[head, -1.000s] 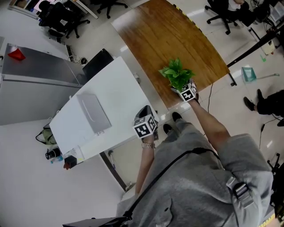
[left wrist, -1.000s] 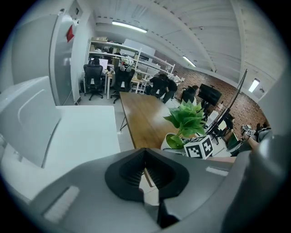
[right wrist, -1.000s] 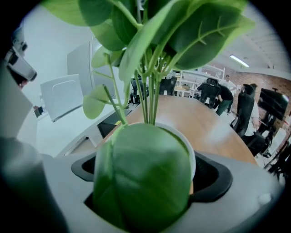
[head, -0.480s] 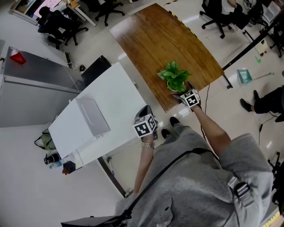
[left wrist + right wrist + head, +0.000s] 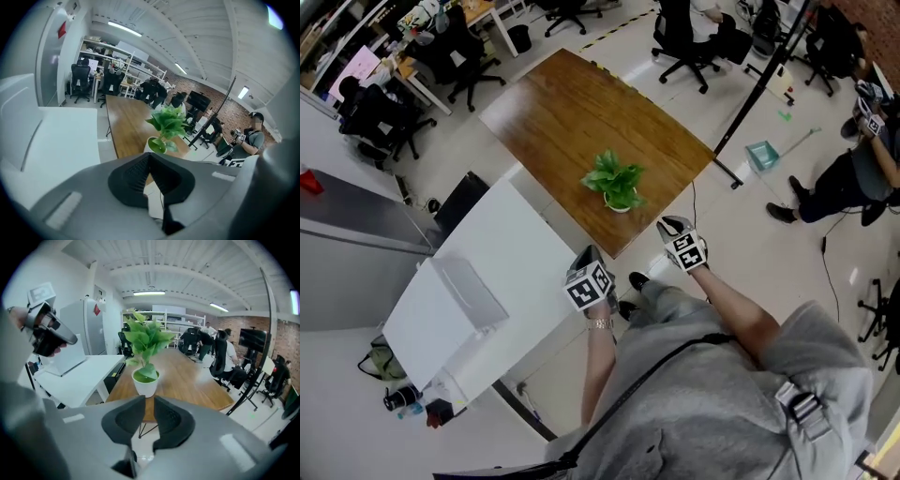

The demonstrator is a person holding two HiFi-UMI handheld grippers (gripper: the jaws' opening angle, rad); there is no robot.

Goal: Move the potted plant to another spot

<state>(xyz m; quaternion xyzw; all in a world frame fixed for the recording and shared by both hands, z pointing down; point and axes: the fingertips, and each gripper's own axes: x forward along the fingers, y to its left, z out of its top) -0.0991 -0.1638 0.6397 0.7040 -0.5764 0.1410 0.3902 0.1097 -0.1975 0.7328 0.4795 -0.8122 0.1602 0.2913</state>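
White table (image 5: 525,253) sits on the left, and the left gripper (image 5: 150,157) hangs over its near right edge with its jaws pinched together on nothing. Next over, the potted plant (image 5: 615,184) stands upright in its white pot on the wooden table (image 5: 562,103), close to the near corner. The right gripper (image 5: 149,402) is near it but clear of it, off the table's near edge, jaws closing to a slim gap, nothing between them.
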